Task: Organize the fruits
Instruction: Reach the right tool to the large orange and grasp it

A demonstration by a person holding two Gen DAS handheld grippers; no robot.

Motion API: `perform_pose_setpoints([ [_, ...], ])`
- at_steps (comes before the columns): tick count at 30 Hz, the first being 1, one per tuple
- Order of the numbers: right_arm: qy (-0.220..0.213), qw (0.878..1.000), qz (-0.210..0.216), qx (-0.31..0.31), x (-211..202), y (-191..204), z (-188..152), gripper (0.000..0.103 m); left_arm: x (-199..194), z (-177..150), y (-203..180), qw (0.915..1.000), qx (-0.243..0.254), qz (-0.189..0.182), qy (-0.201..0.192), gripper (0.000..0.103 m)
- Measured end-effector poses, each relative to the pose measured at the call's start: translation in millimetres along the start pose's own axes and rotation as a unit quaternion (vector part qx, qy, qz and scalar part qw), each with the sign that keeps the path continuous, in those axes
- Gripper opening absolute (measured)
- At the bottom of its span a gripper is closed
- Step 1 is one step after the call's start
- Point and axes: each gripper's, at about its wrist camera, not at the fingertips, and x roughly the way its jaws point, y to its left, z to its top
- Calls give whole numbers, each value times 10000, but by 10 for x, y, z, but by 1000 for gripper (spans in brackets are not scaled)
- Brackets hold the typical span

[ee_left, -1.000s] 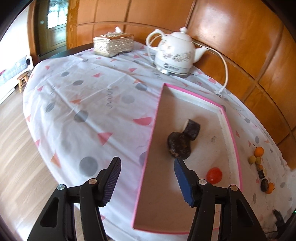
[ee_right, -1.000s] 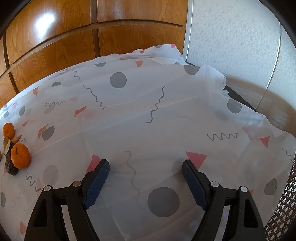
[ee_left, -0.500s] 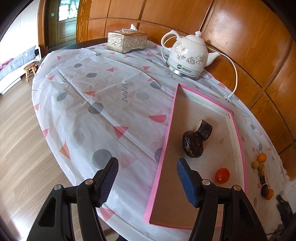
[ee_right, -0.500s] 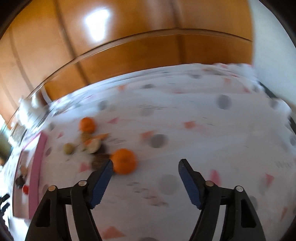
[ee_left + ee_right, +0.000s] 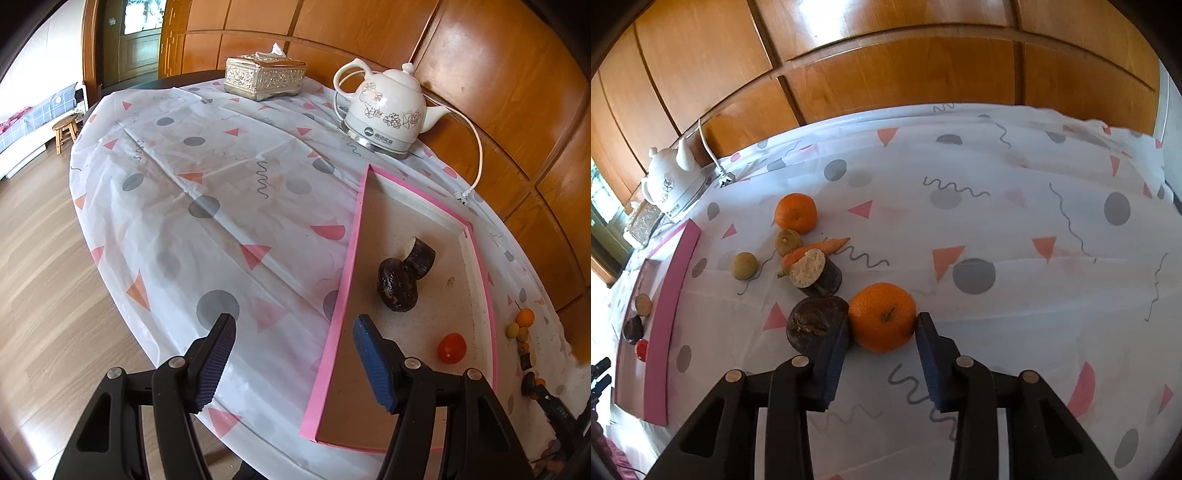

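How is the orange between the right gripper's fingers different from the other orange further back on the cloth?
The near orange looks bigger than the far orange, though it is also closer to the camera. The near orange sits between the open fingers of the right gripper, touching a dark brown piece; the far orange sits unattended near the pink tray. The near orange shows its stem on top; the far orange does not. Both are round, orange and still outside the tray.
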Motion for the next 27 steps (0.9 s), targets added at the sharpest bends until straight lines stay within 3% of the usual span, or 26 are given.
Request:
perform_pose_setpoints([
  [18,-327,9994,26,-146,-422,80,-134,37,-106,-50,17,9999,25,-28,-100,67],
  [27,-343,9920,700,-995,-517,771,-87,37,-102,-55,3,9999,95,-100,-68,67],
])
